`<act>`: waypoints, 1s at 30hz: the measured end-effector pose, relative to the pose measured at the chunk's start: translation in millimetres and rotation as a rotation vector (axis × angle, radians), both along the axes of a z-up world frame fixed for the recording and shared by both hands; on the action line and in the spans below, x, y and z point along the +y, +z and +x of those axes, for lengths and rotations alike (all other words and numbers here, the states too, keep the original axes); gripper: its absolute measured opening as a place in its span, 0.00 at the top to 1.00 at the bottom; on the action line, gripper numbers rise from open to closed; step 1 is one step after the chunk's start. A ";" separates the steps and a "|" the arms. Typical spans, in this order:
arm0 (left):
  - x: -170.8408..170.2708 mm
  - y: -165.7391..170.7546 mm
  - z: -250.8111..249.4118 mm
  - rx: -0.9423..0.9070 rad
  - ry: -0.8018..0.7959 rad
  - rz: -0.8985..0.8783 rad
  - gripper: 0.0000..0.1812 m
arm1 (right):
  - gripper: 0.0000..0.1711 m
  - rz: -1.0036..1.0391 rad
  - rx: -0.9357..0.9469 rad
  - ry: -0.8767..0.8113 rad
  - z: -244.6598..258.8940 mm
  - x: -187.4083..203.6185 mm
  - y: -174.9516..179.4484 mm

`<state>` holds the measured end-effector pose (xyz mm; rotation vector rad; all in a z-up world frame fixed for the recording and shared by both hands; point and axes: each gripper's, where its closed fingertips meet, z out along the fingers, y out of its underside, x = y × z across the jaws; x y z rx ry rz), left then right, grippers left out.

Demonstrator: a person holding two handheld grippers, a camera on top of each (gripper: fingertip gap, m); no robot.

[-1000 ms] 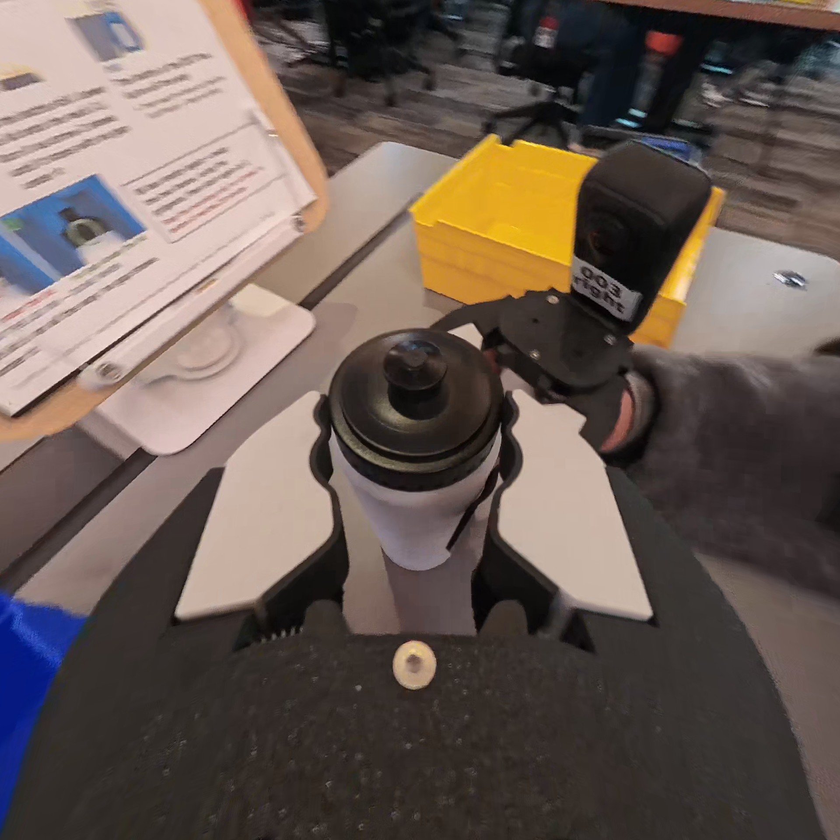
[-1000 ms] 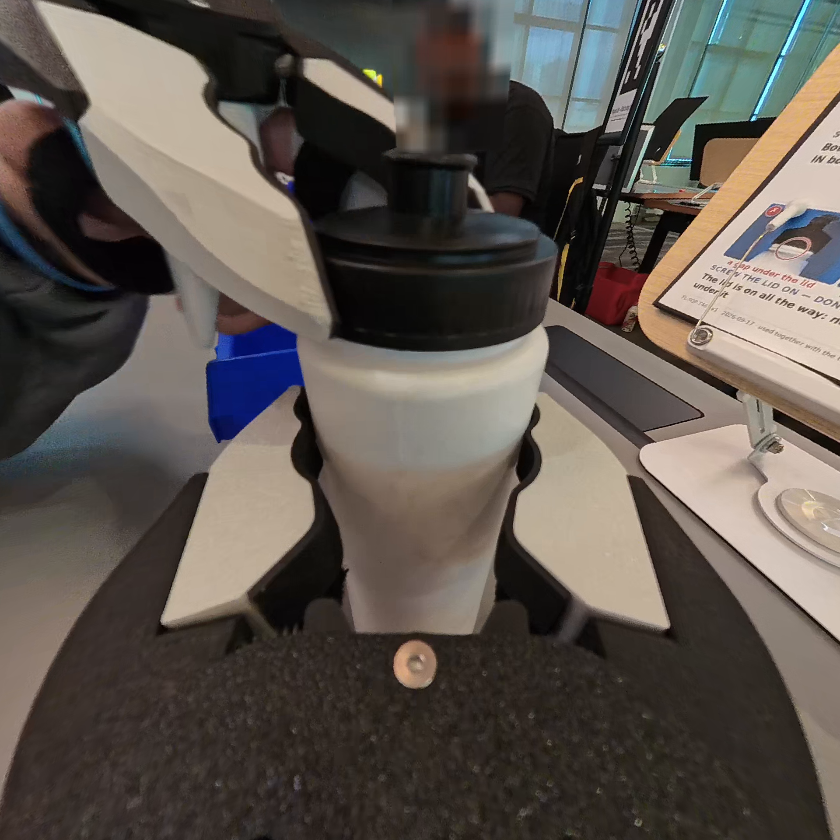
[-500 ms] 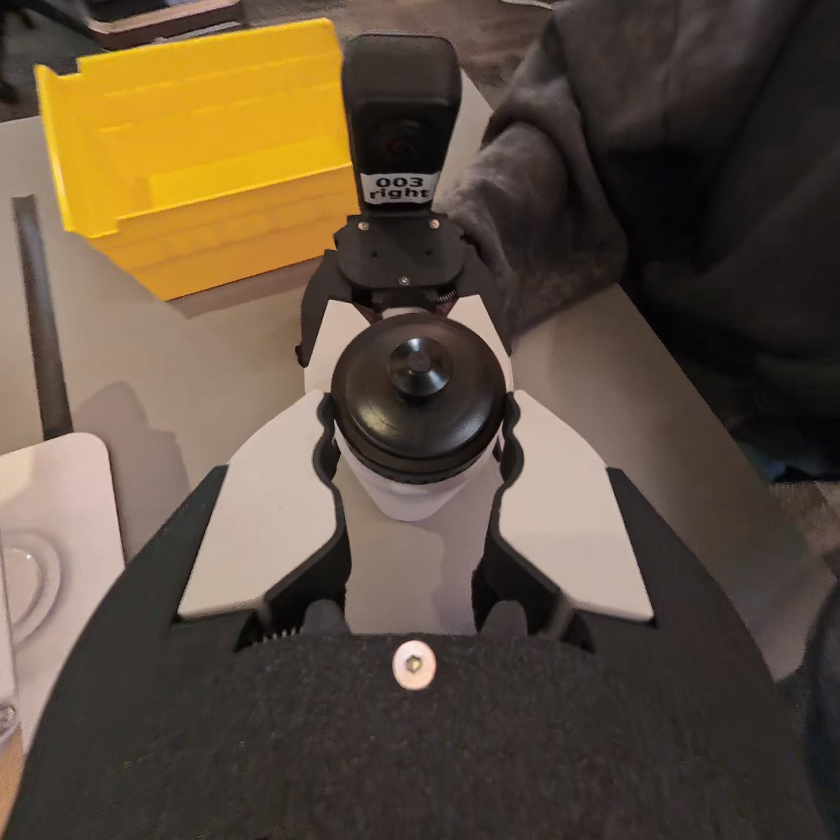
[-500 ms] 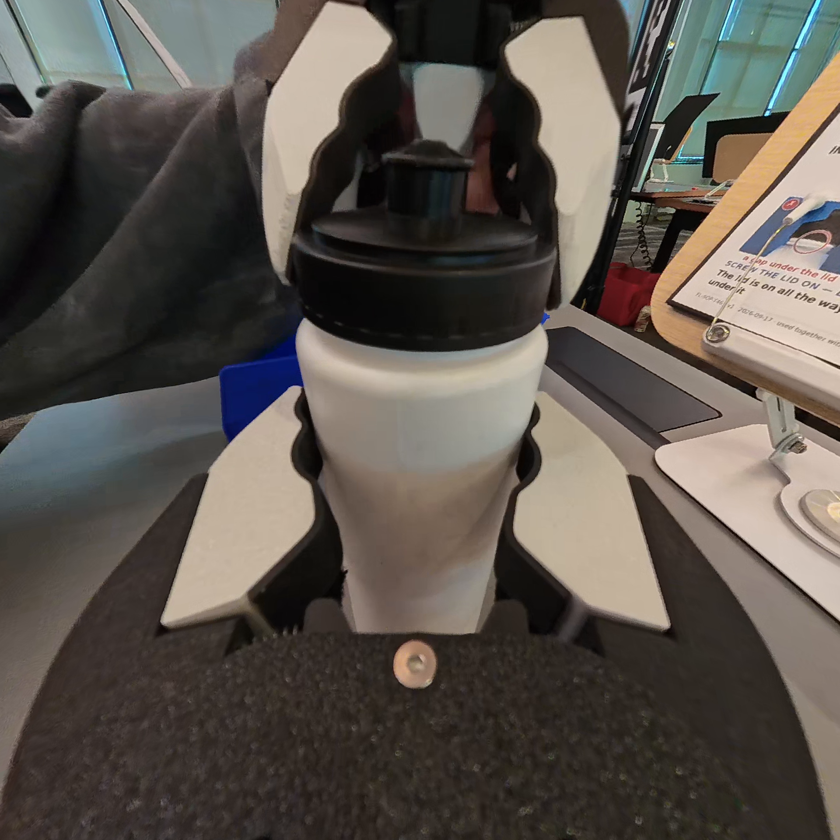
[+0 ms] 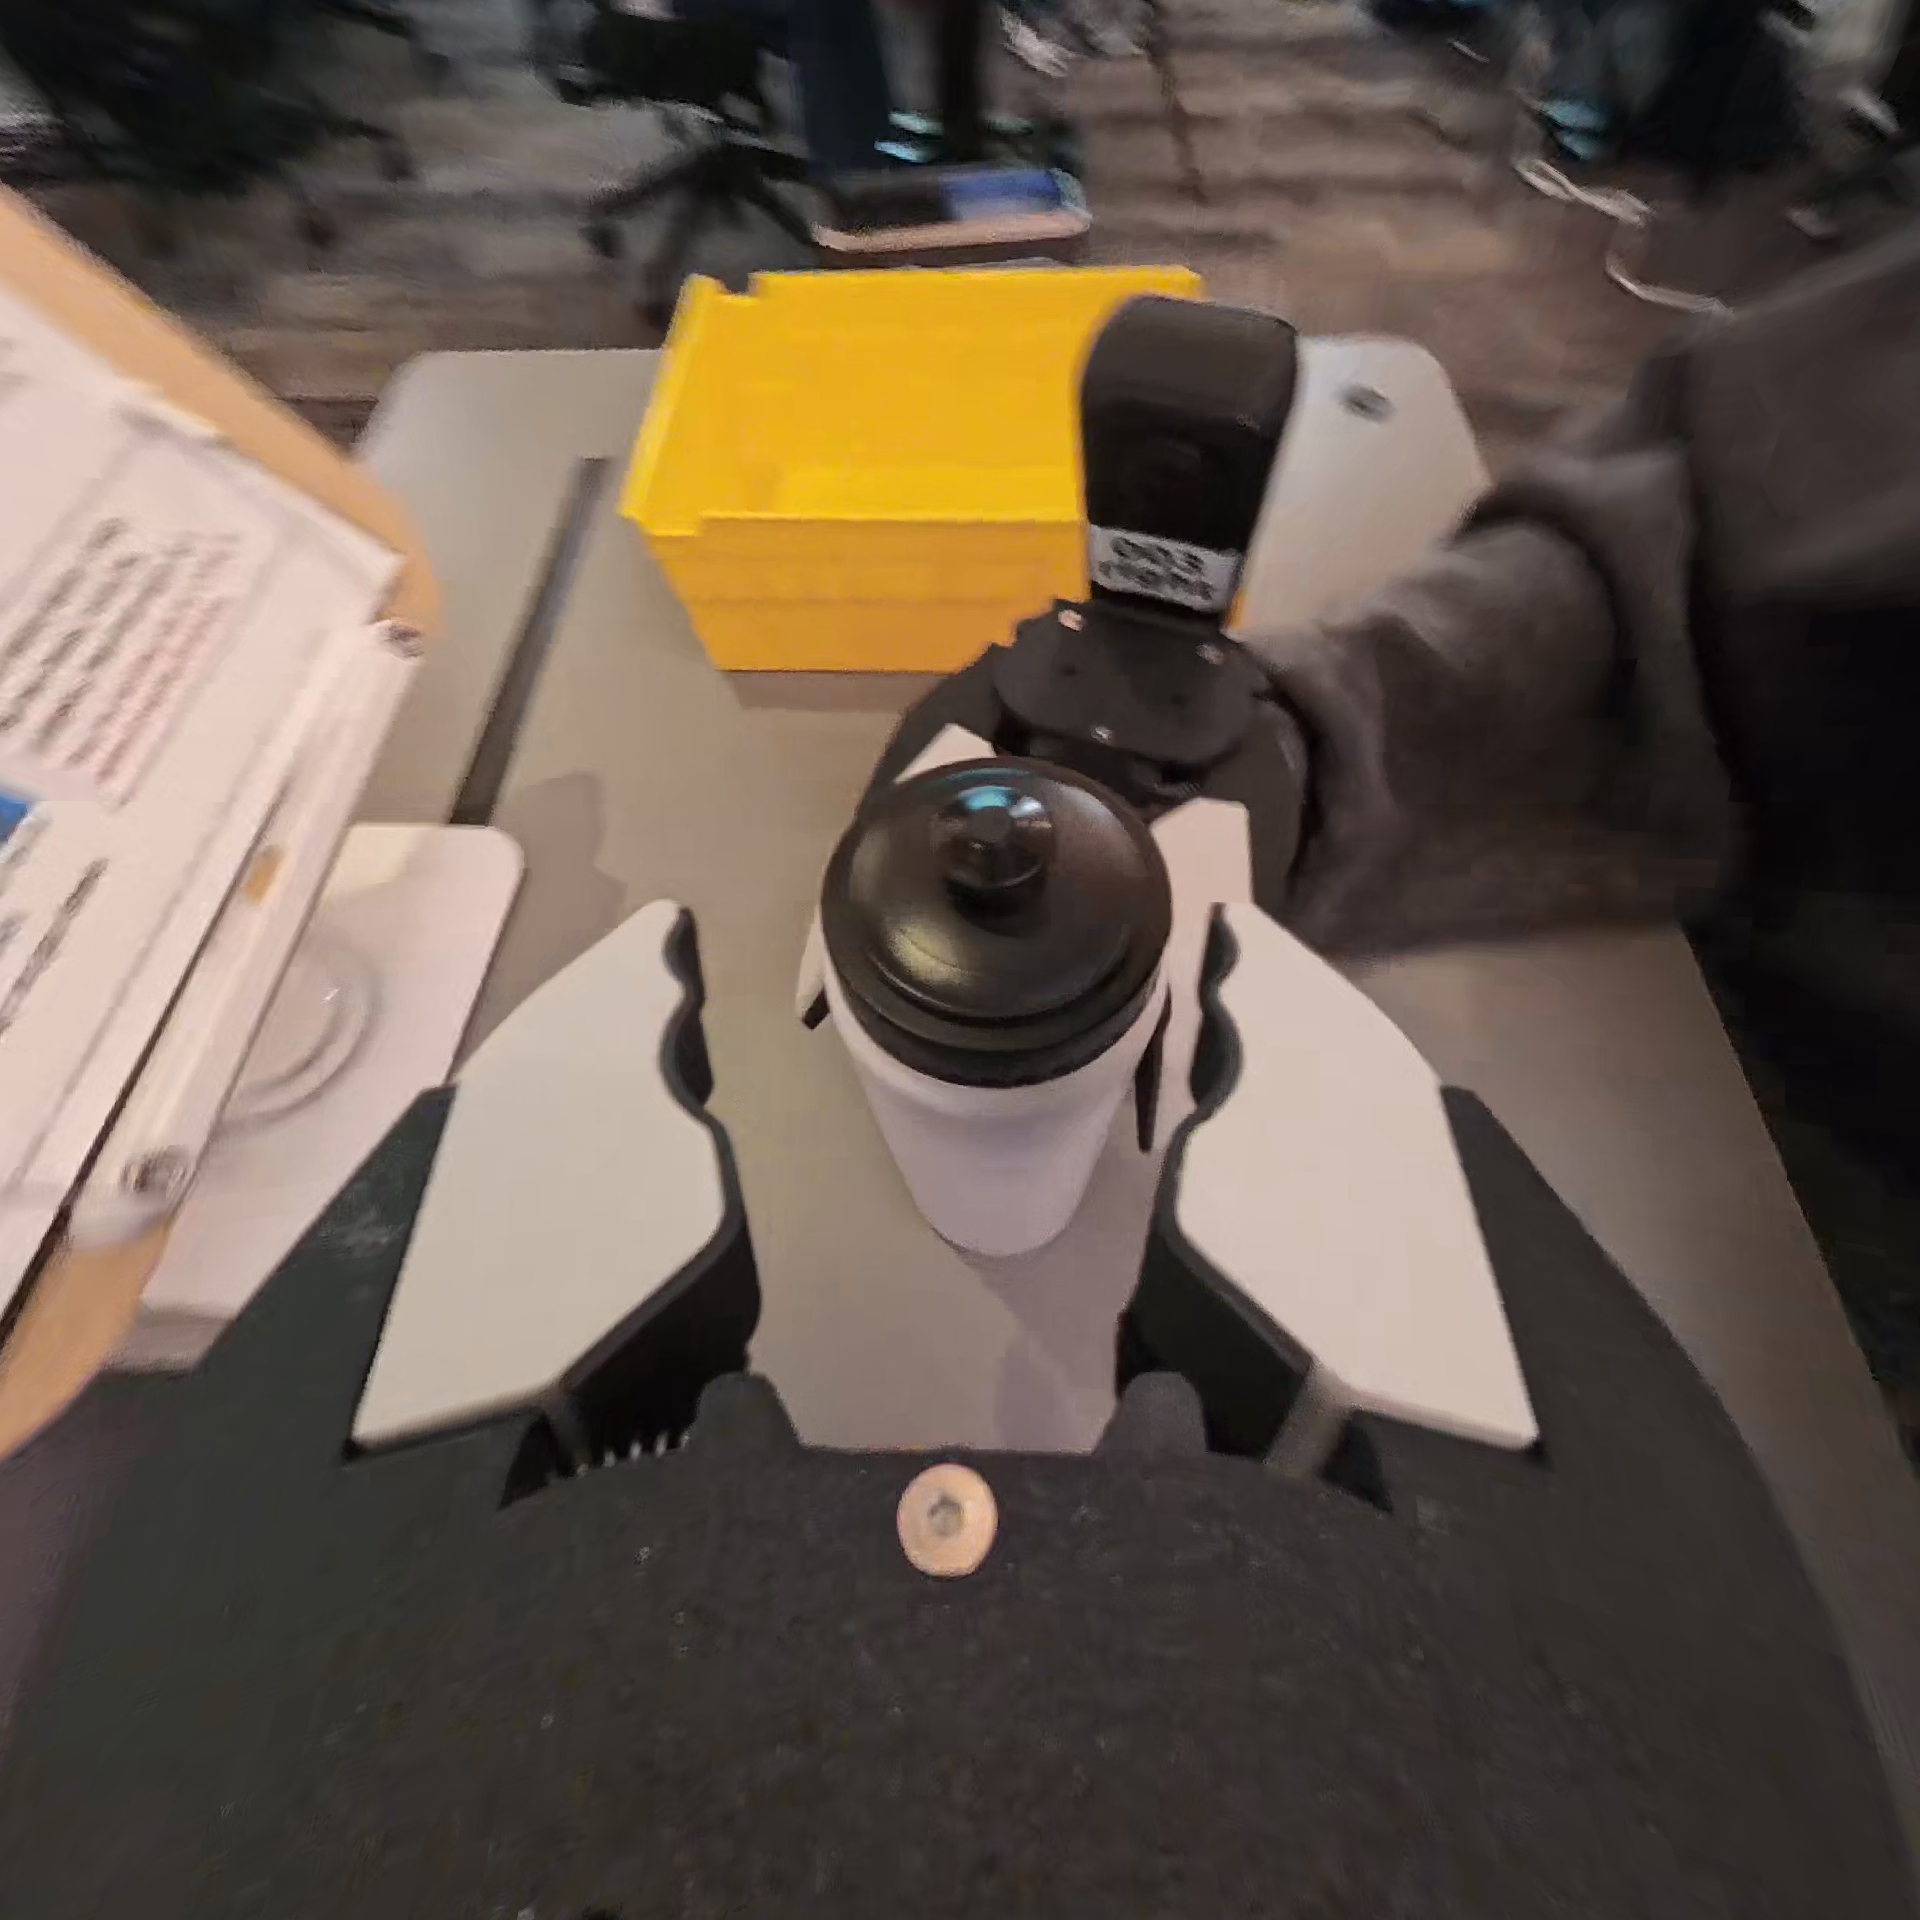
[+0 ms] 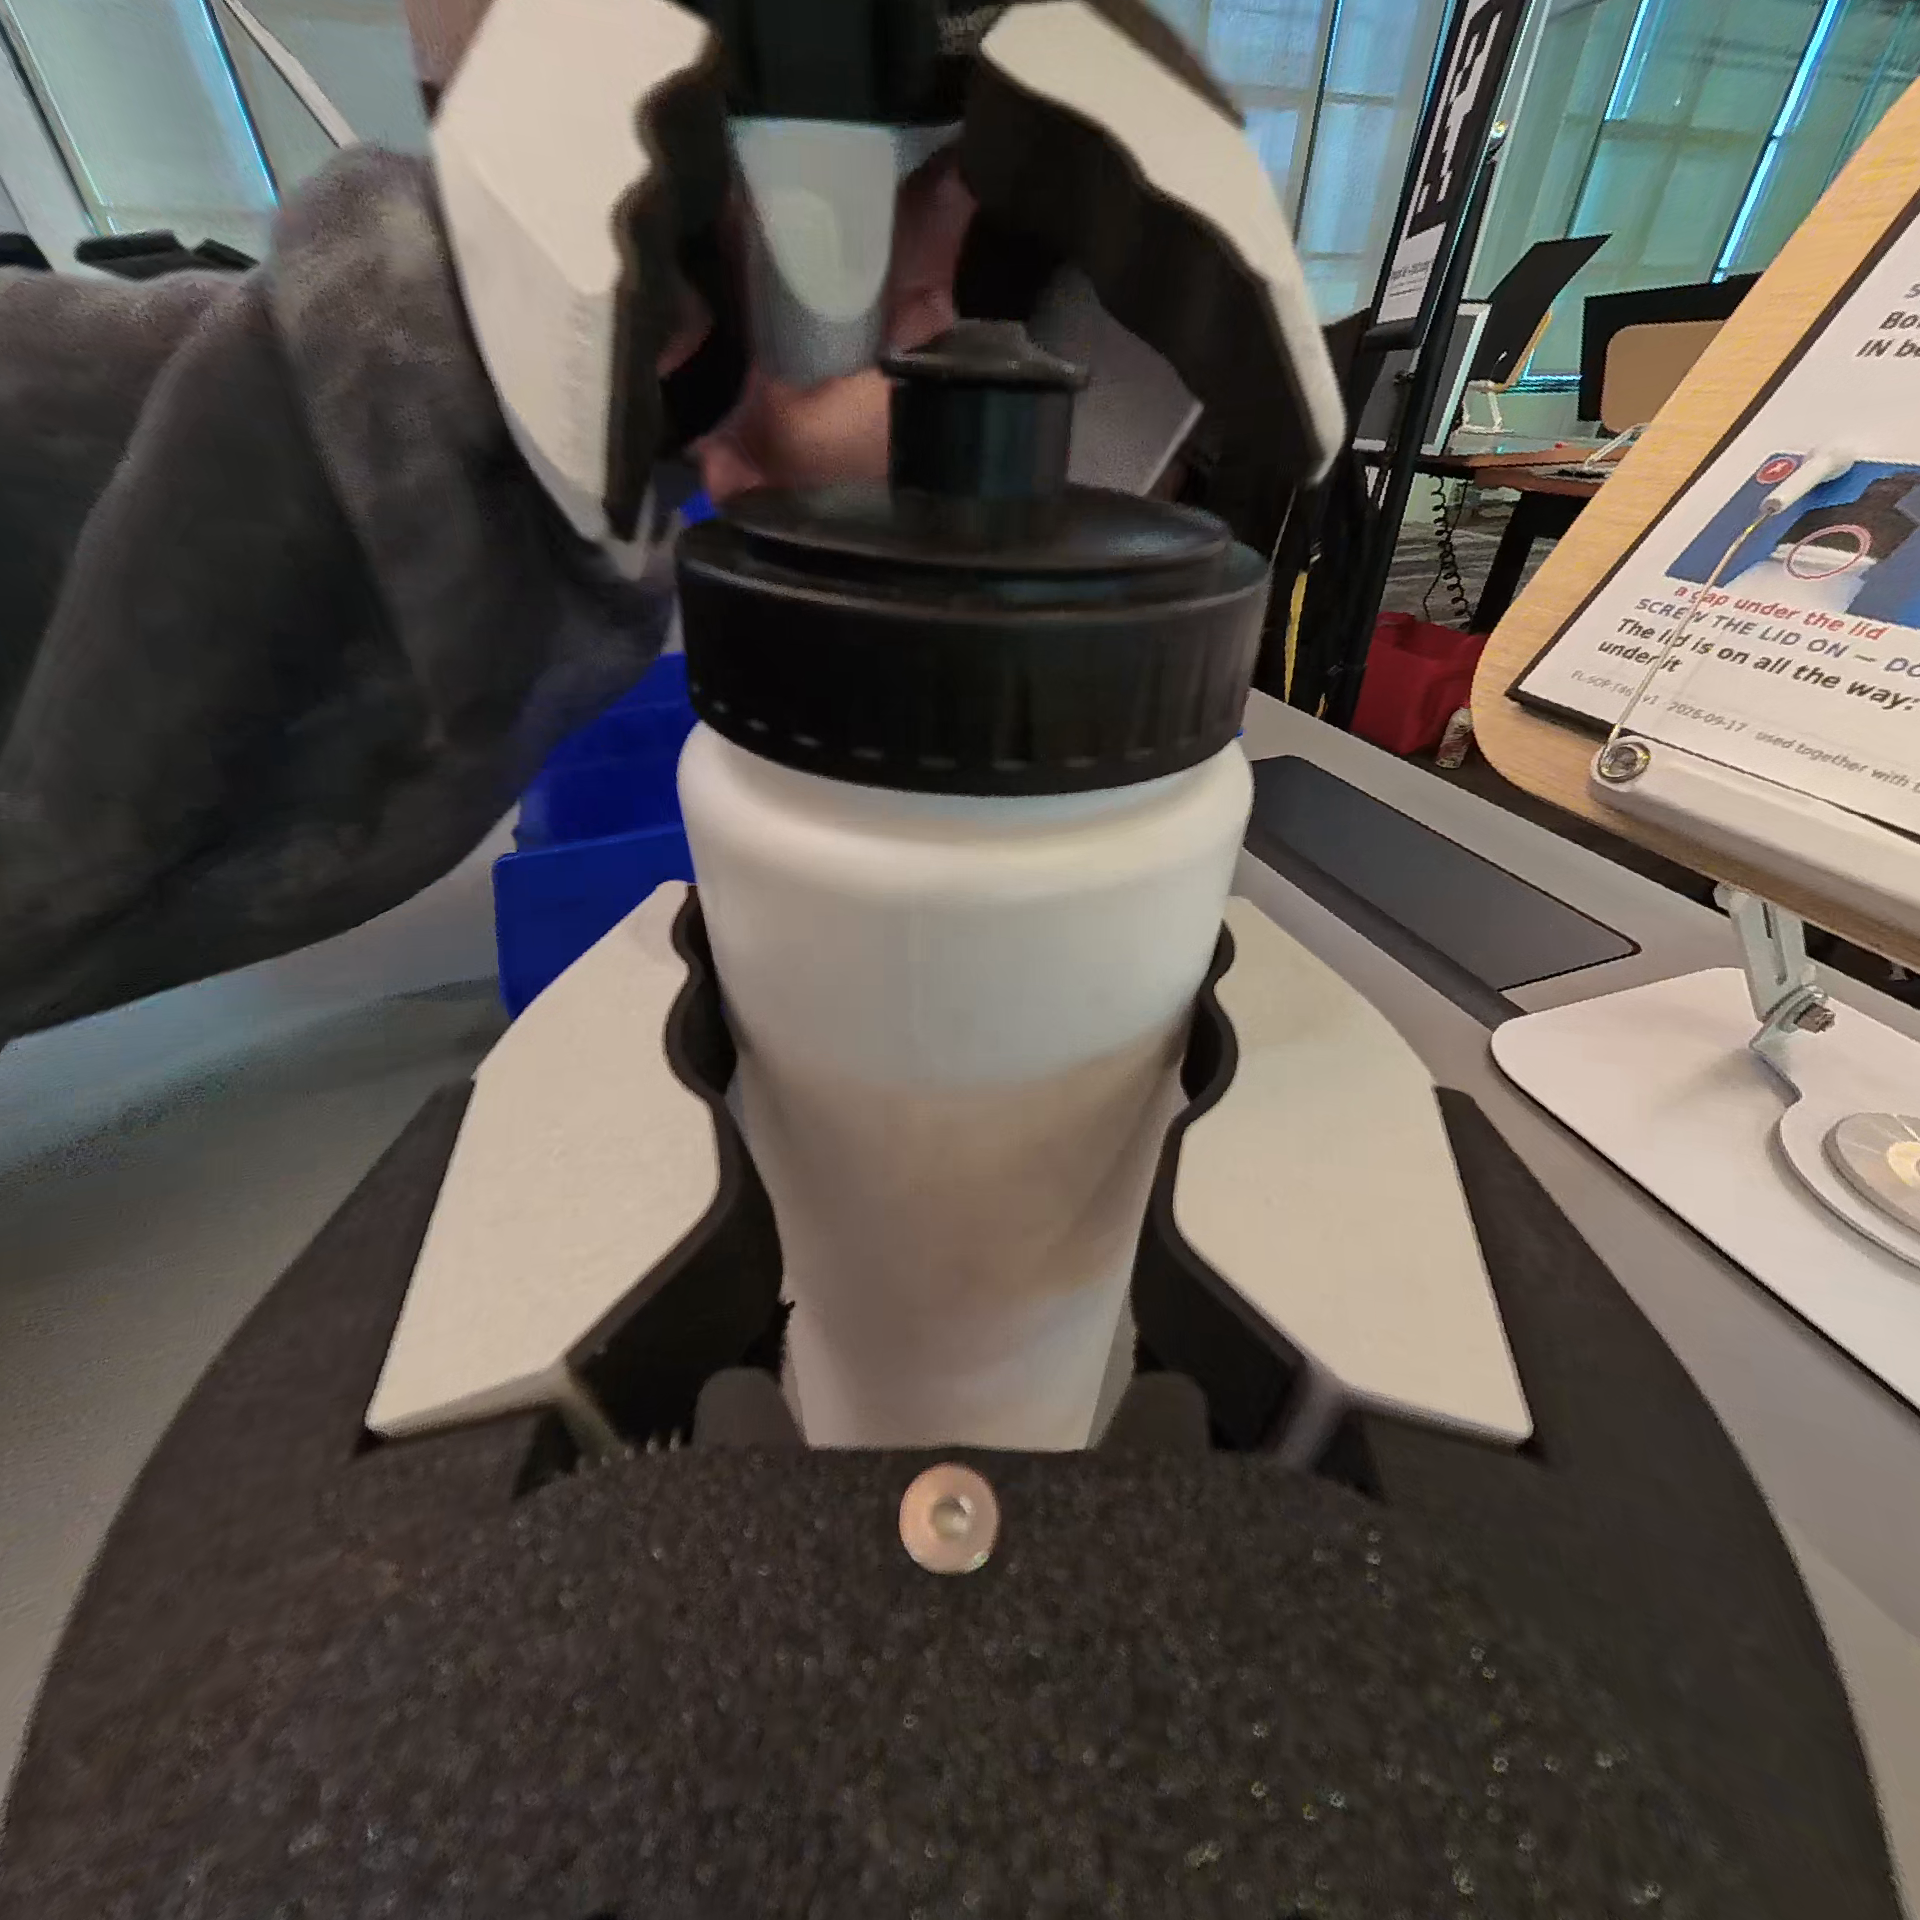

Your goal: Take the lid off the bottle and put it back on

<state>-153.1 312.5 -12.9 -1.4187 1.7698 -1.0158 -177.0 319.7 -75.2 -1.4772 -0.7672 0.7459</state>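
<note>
Left gripper (image 5: 951,1039) fingers since spread, seemingly clear of lid (image 5: 992,894); right gripper (image 6: 951,1039) fingers clamp bottle (image 6: 961,997).

Bottle (image 6: 966,935): matt white plastic, smooth. Lid (image 6: 971,665): black plastic, ribbed around the rim, with a glossy top (image 5: 987,894). Right gripper (image 6: 951,1039): matt white fingers (image 6: 582,1153) of fine-grained finish, black wavy inner pads, a rough, foam-like black body and a bright metal screw (image 6: 948,1525). Bin (image 5: 883,478): smooth yellow plastic. Table (image 5: 665,727): matt grey. Board (image 6: 1704,416): light wood bearing printed paper. Sleeve (image 6: 208,582): soft grey fleece cloth.
</note>
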 end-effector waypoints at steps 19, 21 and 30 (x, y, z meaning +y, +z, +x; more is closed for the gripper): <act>5.5 -13.5 -1.8 -0.227 1.298 -0.010 0.48 | 0.49 0.033 -0.035 -0.060 -5.3 0.7 -0.5; 4.2 -17.8 0.1 -0.199 1.300 -0.052 0.59 | 0.49 0.034 -0.044 -0.062 -6.0 0.1 -0.5; -1.3 -20.6 1.4 -0.112 1.053 -0.058 0.59 | 0.49 0.021 -0.061 -0.050 -5.4 -1.8 -1.5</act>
